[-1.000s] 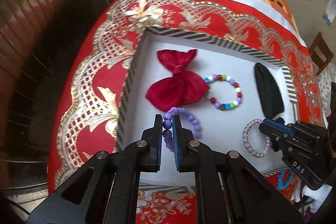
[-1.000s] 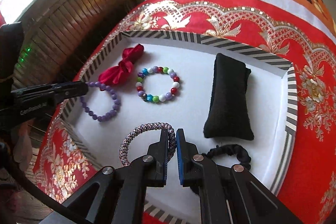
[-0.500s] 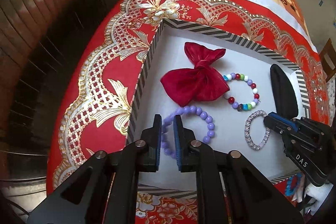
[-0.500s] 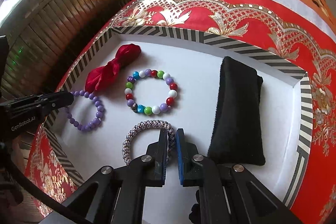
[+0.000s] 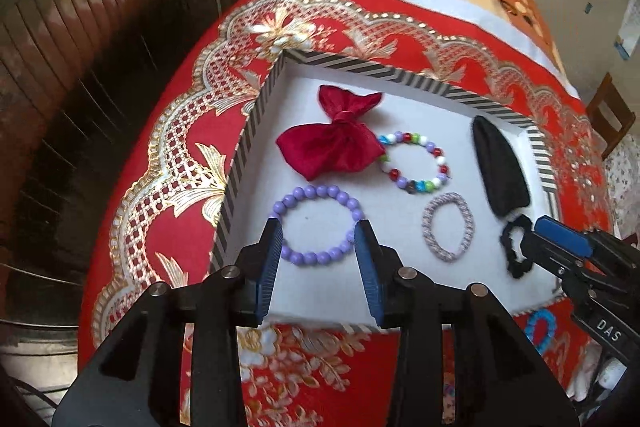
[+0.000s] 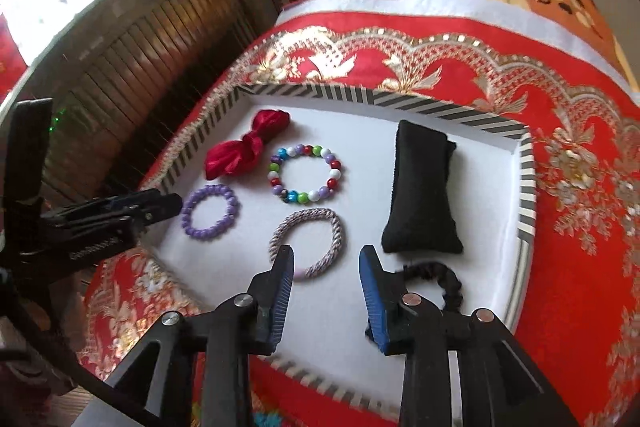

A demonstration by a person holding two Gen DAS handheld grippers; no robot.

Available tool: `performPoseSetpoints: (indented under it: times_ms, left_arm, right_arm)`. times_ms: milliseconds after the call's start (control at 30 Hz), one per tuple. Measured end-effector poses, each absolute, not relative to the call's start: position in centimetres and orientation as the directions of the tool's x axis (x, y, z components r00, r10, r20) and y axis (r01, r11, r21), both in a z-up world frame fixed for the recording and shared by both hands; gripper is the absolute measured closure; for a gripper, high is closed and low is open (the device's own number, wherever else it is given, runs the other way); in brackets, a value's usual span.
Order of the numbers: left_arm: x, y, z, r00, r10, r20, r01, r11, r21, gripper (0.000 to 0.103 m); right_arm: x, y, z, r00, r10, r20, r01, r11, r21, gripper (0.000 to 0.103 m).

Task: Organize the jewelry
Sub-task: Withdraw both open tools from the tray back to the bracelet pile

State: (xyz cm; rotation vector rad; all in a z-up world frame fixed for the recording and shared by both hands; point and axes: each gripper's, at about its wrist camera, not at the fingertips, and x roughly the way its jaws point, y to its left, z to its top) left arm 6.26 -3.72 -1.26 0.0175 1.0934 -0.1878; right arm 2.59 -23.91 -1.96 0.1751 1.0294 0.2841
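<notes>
White lining covers the floor of the striped tray (image 5: 256, 115), which sits on a red and gold cloth (image 5: 168, 155). The left gripper (image 5: 318, 239) hangs over the tray's near left corner with its jaws wide apart and holding nothing; the purple bead bracelet (image 5: 316, 223) lies flat on the lining between them, apart from both. The right gripper (image 6: 326, 259) also has its jaws wide and empty, with the woven bracelet (image 6: 308, 243) lying flat just ahead of its left finger. A multicoloured bead bracelet (image 6: 306, 173) lies beyond these, touching the red bow (image 6: 244, 147) at the far left. A black pouch (image 6: 422, 187) lies toward the right wall, and a black scrunchie (image 6: 440, 277) lies near it, partly hidden behind the right gripper.
</notes>
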Motion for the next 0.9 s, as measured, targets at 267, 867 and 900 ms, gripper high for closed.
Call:
performPoseSetpoints:
  times_ms: [267,867,900]
  left_arm:
    - [2.1,-5.4,1.0,0.505,-0.168,-0.847,0.227,0.972,-0.058,0.064]
    - [-5.0,-6.5,1.2,0.399,-0.317,-0.861,0.369,0.915,-0.166,0.06]
    - [-5.2,-6.5,0.9,0.382,-0.327,-0.864,0.374,0.91,-0.178,0.06]
  right_arm:
    - [-2.8,-25.7,0.9,0.559,0.242,-0.793,-0.071,0.967,0.245,0.071]
    - [-14.7,-30.6,0.6,0.573,0.105,-0.813,0.118,0.971,0.209,0.05]
    - [-15.1,-30.6,0.3,0.568,0.105,-0.816,0.123,0.97,0.21,0.05]
